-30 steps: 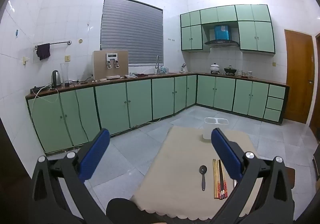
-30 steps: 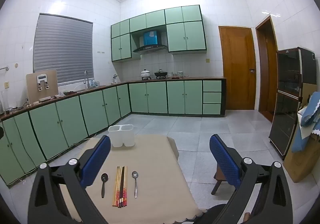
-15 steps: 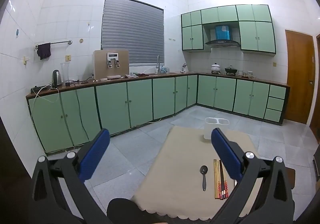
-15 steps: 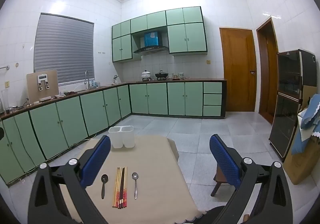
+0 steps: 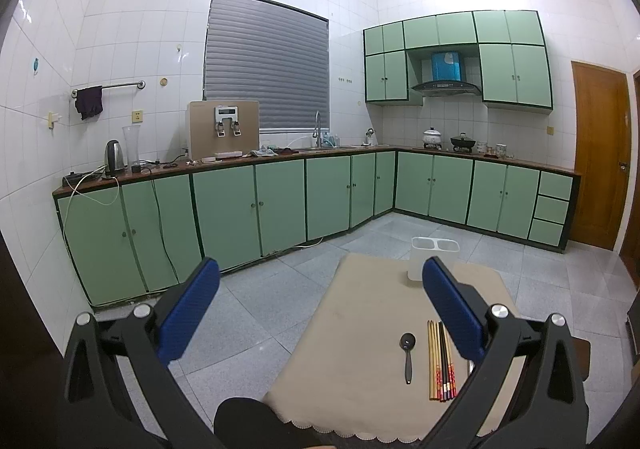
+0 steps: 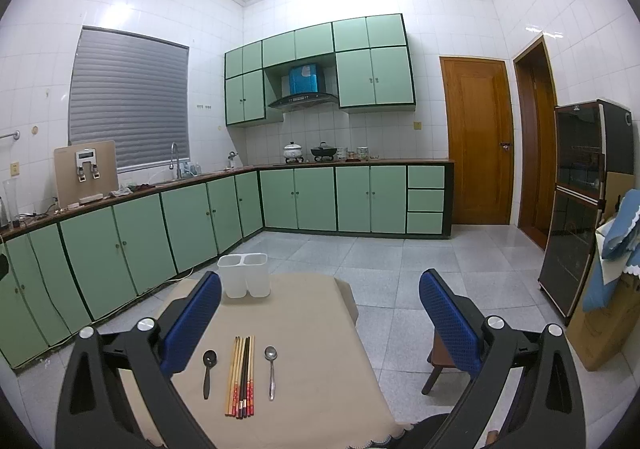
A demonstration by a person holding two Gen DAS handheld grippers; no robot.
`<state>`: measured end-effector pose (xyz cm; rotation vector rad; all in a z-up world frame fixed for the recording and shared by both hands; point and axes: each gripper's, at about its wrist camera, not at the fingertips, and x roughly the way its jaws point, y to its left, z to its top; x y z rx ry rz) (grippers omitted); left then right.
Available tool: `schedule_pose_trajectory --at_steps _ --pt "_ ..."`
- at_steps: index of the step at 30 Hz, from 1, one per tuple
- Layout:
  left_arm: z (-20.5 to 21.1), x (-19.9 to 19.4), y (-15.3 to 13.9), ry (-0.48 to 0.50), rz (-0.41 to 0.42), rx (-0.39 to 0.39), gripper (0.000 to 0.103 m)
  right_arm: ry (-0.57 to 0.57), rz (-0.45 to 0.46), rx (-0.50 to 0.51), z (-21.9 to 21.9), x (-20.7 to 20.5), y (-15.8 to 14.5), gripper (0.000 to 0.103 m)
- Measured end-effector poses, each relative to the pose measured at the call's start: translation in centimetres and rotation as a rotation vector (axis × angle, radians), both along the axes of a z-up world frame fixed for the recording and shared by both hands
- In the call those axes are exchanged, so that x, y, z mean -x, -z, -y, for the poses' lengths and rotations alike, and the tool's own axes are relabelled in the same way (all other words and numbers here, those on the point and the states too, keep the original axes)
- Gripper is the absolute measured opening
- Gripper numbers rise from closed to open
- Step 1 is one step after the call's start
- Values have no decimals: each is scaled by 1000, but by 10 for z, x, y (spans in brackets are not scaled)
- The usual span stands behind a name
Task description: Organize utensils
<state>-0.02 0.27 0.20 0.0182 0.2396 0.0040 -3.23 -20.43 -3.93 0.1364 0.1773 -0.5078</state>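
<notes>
On a beige tablecloth [image 6: 304, 329] lie a black spoon [image 6: 207, 371], a bundle of chopsticks [image 6: 241, 377] and a silver spoon [image 6: 271, 369], side by side. A white two-compartment utensil holder [image 6: 243, 275] stands empty at the table's far end. My right gripper [image 6: 320, 317] is open and empty, held above the table's near end. My left gripper [image 5: 320, 305] is open and empty, left of the table; its view shows the black spoon [image 5: 407, 355], the chopsticks [image 5: 439, 363] and the holder [image 5: 432, 261].
Green kitchen cabinets [image 6: 296, 197] line the far walls. A wooden stool [image 6: 438, 359] stands right of the table. A dark glass cabinet [image 6: 580, 209] and a cardboard box [image 6: 608, 321] are at the right. Grey tiled floor [image 5: 248, 301] surrounds the table.
Both views have tilted down very slightly. Nothing on the table has moved and both grippers stay open.
</notes>
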Motion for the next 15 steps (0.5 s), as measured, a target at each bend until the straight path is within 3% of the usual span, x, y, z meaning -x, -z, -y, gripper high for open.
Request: schedule_pose_trajectory --at_steps 15 --pt "-1 2 -4 -1 -2 -2 98 -1 0 -2 1 4 -5 97"
